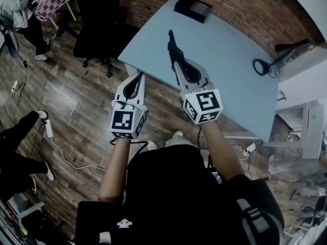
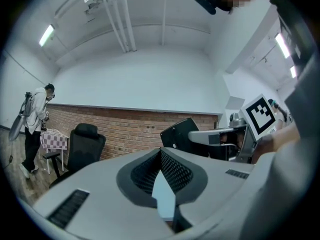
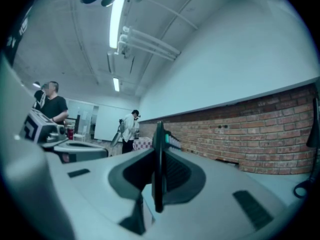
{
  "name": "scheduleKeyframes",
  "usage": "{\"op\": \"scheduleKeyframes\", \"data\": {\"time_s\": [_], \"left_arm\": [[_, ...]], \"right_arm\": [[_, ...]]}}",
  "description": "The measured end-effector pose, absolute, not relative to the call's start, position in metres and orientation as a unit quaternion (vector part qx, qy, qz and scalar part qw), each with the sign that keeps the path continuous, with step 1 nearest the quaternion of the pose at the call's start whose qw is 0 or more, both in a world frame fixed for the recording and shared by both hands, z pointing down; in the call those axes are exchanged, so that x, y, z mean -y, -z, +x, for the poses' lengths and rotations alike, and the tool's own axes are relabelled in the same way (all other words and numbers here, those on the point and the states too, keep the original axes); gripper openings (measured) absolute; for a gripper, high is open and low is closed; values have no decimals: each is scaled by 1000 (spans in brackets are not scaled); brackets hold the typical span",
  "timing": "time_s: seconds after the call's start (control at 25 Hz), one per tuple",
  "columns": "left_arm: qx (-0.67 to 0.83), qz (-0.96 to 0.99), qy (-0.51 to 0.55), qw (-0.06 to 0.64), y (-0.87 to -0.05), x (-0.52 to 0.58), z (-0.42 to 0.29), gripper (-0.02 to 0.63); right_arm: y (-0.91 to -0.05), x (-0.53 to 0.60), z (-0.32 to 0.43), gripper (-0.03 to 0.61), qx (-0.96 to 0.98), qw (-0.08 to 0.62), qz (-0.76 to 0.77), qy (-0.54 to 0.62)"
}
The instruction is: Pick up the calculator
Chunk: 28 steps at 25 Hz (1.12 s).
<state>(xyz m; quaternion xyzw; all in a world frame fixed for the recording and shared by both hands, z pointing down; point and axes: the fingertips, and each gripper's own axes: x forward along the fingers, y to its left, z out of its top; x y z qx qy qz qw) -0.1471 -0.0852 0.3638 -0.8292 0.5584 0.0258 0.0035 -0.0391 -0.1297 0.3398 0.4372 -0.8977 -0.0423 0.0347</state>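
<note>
Right tongs [image 1: 176,61] tight on calculator [image 1: 171,41]

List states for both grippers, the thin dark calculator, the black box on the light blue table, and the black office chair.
Left gripper: shut, empty.
Right gripper: shut on the calculator.
Thin dark calculator: gripped on edge, over the light blue table.
Black box: lying flat at the table's far corner.
Black office chair: unoccupied.
</note>
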Motion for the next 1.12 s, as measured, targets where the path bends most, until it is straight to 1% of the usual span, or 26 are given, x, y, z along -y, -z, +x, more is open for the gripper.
{"op": "scheduleKeyframes", "data": {"time_s": [0.12,0.72,1.12], "left_arm": [[-555,-832,-20,-6,-365,86,-144,9],[-561,-828,-18,11,-352,75,-108,9],[-572,-820,-11,9,-349,50,-84,9]], "right_arm": [[-338,130,-38,54,898,32,438,39],[-332,114,-5,54,905,14,424,31],[-328,93,19,54,910,8,413,28]]}}
